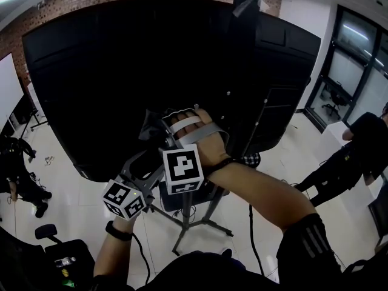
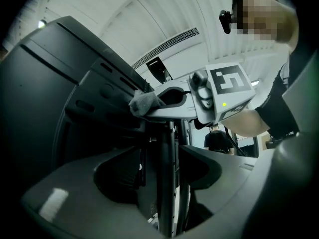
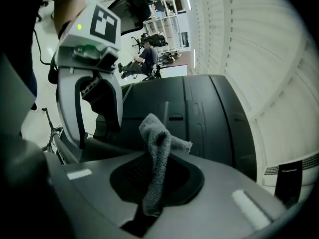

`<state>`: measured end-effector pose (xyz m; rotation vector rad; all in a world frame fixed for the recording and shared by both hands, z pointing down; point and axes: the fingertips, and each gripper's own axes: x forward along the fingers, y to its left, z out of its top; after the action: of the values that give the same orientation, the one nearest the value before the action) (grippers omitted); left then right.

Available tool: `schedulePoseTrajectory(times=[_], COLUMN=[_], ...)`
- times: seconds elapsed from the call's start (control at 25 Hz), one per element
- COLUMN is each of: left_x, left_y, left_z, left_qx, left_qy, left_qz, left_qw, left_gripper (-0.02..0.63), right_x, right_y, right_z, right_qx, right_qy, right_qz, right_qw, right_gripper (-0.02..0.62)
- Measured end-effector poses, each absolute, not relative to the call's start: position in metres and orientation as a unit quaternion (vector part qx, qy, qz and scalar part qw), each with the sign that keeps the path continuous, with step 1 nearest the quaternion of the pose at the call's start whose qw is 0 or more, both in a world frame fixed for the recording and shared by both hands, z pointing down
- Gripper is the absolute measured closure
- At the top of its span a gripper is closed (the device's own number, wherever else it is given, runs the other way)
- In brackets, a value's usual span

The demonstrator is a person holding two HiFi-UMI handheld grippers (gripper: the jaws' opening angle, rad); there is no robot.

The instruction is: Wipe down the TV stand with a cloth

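Note:
The big black TV back (image 1: pixel 121 71) fills the head view, mounted on a metal stand with splayed legs (image 1: pixel 194 223). My right gripper (image 3: pixel 147 210) is shut on a grey cloth (image 3: pixel 157 158), which stands up out of the jaws. In the left gripper view that cloth (image 2: pixel 143 102) presses against a ridge on the TV's back panel. My left gripper (image 2: pixel 167 183) hugs the stand's upright pole (image 2: pixel 167 148) from both sides, just below the right one. Its marker cube (image 3: pixel 102 24) shows in the right gripper view. In the head view the hand hides the right jaws.
A person in black (image 1: pixel 357 144) stands at the right near glass doors (image 1: pixel 357 59). Another person (image 1: pixel 18 156) is low at the left edge. A black chair (image 1: pixel 60 253) sits at the bottom left. A cable (image 1: pixel 251 235) trails over the white floor beside the stand's legs.

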<state>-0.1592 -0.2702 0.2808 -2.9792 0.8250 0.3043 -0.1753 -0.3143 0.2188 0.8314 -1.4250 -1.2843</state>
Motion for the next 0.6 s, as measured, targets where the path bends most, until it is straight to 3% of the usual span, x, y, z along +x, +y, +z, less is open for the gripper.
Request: schedulePoseTrajectory(times=[0.24, 0.6], left_x=[-0.152, -0.136], left_y=[-0.258, -0.239], left_z=[0.27, 0.247], left_qx=[-0.958, -0.953], left_qy=[0.269, 0.288], left_qz=[0.094, 0.084], left_qw=[0.024, 0.051], left_gripper=[0.336, 0.336], right_x=[-0.157, -0.103], right_y=[-0.267, -0.251], right_z=[0.18, 0.133], right_qx=[0.368, 0.377], right_qy=[-0.659, -0.656], right_qz=[-0.52, -0.55], right_qw=[0.401, 0.354], right_gripper=[0.574, 0.572])
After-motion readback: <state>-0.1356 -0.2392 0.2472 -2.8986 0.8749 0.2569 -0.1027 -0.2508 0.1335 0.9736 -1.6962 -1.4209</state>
